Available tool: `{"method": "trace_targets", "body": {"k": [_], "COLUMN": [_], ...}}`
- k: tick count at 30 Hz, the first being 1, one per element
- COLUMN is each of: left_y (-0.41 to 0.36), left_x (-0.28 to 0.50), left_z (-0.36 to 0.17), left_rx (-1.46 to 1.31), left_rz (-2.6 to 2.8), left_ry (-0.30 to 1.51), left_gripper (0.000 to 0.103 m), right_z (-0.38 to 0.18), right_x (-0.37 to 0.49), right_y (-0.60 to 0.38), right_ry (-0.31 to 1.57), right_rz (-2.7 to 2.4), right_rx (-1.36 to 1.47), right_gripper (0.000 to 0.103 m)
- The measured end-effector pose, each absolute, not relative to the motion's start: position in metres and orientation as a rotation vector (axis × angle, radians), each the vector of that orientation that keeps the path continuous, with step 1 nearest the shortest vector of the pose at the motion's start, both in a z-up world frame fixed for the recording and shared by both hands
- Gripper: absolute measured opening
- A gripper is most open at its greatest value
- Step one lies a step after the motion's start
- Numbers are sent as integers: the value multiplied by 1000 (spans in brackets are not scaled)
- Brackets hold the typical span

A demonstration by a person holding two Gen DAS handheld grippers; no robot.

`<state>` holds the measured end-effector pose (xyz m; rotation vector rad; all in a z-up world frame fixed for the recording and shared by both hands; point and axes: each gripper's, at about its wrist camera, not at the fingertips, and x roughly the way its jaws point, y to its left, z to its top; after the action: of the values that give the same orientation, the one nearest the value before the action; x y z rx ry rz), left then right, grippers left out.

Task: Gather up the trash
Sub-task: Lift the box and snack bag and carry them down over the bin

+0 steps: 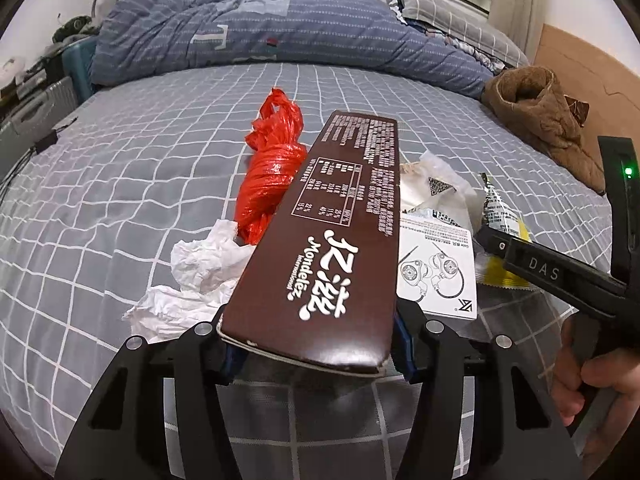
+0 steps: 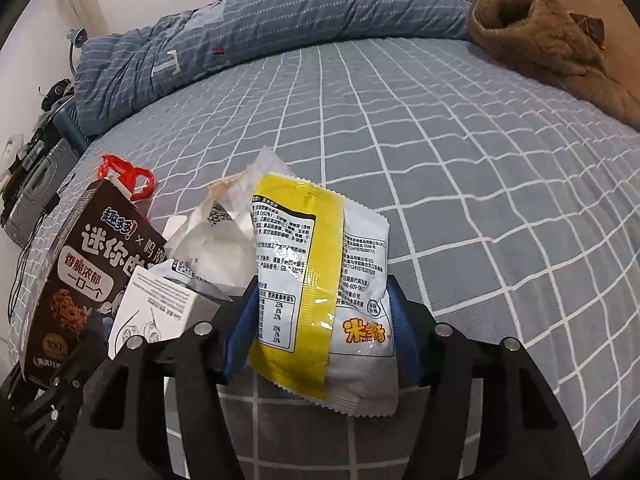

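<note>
Grey checked bedsheet [image 1: 120, 184], rumpled blue quilt [image 1: 240, 36] at 12 o'clock. Left gripper [image 1: 310, 344] clamped on glossy brown cardboard box [image 1: 332, 232]. Right gripper [image 2: 320, 344] clamped on crinkly yellow-white snack wrapper [image 2: 320, 280]. Red plastic bag [image 1: 272, 172], crumpled tissue [image 1: 200, 276] at 10 o'clock (on sheet); brown fleece garment [image 1: 548, 120] at 2 o'clock.

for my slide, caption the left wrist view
Left gripper clamps a brown Mondelez cookie box above crumpled tissue and a red plastic bag.
</note>
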<state>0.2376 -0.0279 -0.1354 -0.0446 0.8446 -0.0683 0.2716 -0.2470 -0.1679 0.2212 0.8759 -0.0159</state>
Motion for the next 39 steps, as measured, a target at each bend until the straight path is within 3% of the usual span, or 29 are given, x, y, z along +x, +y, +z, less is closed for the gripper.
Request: {"method": "trace_targets", "body": {"k": [13, 39], "left_y": [-28, -45], "left_x": [229, 187], "left_z": [-130, -103], "left_rx": [-74, -53], "left_rz": [-90, -73], "left_ry": [835, 775], "left_gripper": [43, 43], "right_z": [-153, -134], "right_x": [245, 177], "right_y": [-249, -242], "right_ry": [837, 815], "right_rz": [-15, 1], "right_rx": [177, 106], "right_gripper": [53, 53]}}
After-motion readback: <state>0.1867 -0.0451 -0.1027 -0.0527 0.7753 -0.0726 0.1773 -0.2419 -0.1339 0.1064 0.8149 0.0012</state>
